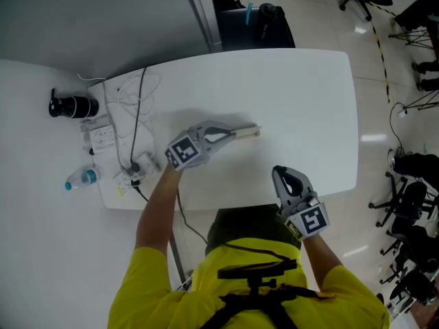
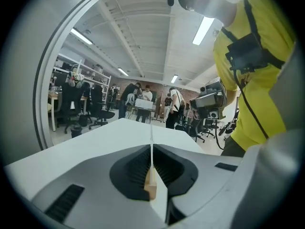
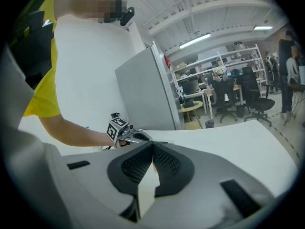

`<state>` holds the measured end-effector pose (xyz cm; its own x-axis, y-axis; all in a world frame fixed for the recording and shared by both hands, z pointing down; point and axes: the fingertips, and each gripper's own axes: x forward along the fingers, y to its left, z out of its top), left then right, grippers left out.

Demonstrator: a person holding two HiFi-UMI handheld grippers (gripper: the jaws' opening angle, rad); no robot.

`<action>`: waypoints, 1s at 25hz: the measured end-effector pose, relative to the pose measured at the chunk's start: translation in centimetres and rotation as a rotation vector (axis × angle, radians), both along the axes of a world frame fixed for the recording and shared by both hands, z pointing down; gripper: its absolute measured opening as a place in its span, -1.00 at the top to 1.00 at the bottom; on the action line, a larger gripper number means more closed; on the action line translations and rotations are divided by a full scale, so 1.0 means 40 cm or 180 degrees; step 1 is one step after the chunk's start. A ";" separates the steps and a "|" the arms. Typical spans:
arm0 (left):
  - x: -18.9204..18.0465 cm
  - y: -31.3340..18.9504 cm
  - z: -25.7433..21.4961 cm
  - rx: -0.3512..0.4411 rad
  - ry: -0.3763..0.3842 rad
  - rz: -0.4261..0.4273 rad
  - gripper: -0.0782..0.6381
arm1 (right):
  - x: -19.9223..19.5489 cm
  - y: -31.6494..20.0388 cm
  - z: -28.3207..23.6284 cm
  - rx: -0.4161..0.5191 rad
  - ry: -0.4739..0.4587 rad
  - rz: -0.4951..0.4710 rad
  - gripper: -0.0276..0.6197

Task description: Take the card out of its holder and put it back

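Note:
My left gripper (image 1: 233,134) lies low over the middle of the white table (image 1: 309,101), pointing right. In the left gripper view it (image 2: 151,144) is shut on a thin white card (image 2: 151,149) that stands edge-on between the pads. A small wooden holder (image 2: 150,189) sits at the card's lower end. From the head view a tan strip, the holder (image 1: 247,132), sticks out past the fingertips. My right gripper (image 1: 280,172) hovers at the table's near edge, about a hand's width to the right. Its jaws (image 3: 153,147) are shut with nothing between them, and they face the left gripper (image 3: 128,135).
Cables (image 1: 137,94), a power strip (image 1: 101,137) and a plug (image 1: 134,166) crowd the table's left end. A black cylinder (image 1: 72,106) and a water bottle (image 1: 82,179) lie further left. A dark bin and bag (image 1: 254,22) stand behind the table; office chairs (image 1: 411,190) are on the right.

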<state>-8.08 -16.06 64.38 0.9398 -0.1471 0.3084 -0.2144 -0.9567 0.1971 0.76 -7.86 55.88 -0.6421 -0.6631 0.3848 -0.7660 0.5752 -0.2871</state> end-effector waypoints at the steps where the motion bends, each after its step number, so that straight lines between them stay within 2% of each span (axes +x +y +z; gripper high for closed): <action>1: -0.001 -0.001 -0.012 0.0022 0.0023 -0.0017 0.73 | 0.002 -0.002 -0.004 0.0014 0.0011 -0.0001 0.89; 6: -0.010 -0.020 -0.106 0.0265 0.0153 -0.0149 0.73 | 0.014 -0.003 -0.024 0.0067 0.0042 0.0018 0.89; 11: -0.027 -0.027 -0.277 0.0539 0.0162 -0.0314 0.73 | 0.022 -0.012 -0.100 0.0165 -0.0001 0.0068 0.89; 20: -0.022 0.025 -0.671 0.1047 0.0291 -0.0712 0.73 | 0.045 -0.037 -0.325 0.0694 -0.0055 0.0116 0.89; 25: -0.014 0.055 -0.819 0.1346 0.0374 -0.0752 0.73 | 0.038 -0.061 -0.399 0.0955 -0.0125 0.0087 0.90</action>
<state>-8.64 -13.86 31.63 0.8906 -0.4494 0.0697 -0.4344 -0.8861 -0.1617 2.28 -10.30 39.94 -0.6330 -0.7606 0.1443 -0.7740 0.6181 -0.1371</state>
